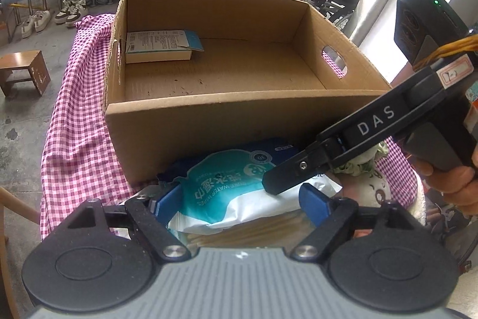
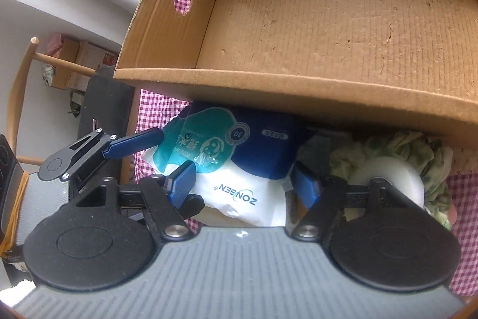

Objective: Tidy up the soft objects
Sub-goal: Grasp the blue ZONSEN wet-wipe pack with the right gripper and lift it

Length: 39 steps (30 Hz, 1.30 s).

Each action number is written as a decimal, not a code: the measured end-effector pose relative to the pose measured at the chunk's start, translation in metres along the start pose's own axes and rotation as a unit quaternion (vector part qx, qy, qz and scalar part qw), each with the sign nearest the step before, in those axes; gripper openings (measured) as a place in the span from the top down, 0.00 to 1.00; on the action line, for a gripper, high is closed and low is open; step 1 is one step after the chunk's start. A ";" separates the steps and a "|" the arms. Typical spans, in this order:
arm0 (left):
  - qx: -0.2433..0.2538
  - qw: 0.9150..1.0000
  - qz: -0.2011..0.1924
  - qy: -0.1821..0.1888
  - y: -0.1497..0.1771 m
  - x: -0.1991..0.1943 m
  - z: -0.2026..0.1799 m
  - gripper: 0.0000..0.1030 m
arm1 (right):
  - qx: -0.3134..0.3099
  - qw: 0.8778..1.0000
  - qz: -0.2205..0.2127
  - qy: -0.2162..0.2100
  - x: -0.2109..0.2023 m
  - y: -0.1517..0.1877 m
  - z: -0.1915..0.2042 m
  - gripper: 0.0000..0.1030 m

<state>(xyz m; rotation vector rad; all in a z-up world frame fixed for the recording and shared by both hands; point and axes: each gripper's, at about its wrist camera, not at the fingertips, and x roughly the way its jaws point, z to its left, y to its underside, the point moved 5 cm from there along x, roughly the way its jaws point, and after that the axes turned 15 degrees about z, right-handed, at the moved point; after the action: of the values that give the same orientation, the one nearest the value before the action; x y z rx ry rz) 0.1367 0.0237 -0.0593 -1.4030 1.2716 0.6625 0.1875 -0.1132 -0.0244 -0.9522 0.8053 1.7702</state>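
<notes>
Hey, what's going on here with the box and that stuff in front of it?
A person is sorting soft things into a cardboard box on a checked cloth. The box holds only a small carton. Both hand-held grippers are over a pack of wet wipes lying just outside the box: the left hand-held gripper straddles it with jaws open, and the right hand-held gripper is open above it too. Green fabric waits beside it.

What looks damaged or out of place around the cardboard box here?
The cardboard box has a ragged tear along its left wall by the handle hole. Inside, the small carton has its end flap hanging open.
</notes>
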 end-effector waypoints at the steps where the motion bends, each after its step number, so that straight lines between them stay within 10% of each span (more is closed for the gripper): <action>1: -0.001 1.000 -0.001 0.000 0.001 -0.001 0.001 0.16 | 0.000 1.000 0.004 0.004 0.000 -0.001 0.002 0.31; 6: -0.012 0.999 0.000 -0.031 0.001 -0.003 0.010 0.08 | 0.012 1.000 0.023 0.006 0.000 -0.003 0.003 0.23; 16: -0.031 0.998 0.022 0.046 -0.003 0.011 0.012 0.12 | 0.029 0.999 0.042 -0.004 0.009 -0.016 0.005 0.14; 26: 0.006 1.000 0.001 0.008 0.003 0.000 -0.013 0.12 | 0.010 1.000 -0.014 -0.024 -0.001 -0.001 -0.005 0.60; 39: 0.026 0.995 -0.094 -0.031 -0.012 -0.090 -0.042 0.12 | -0.040 0.991 -0.105 -0.077 -0.059 0.026 0.018 0.65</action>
<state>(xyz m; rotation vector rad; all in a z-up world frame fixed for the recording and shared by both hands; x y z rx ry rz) 0.1127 0.0128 0.0375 -1.4290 1.0851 0.5355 0.1735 -0.1321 0.0380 -0.9040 0.5196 1.6782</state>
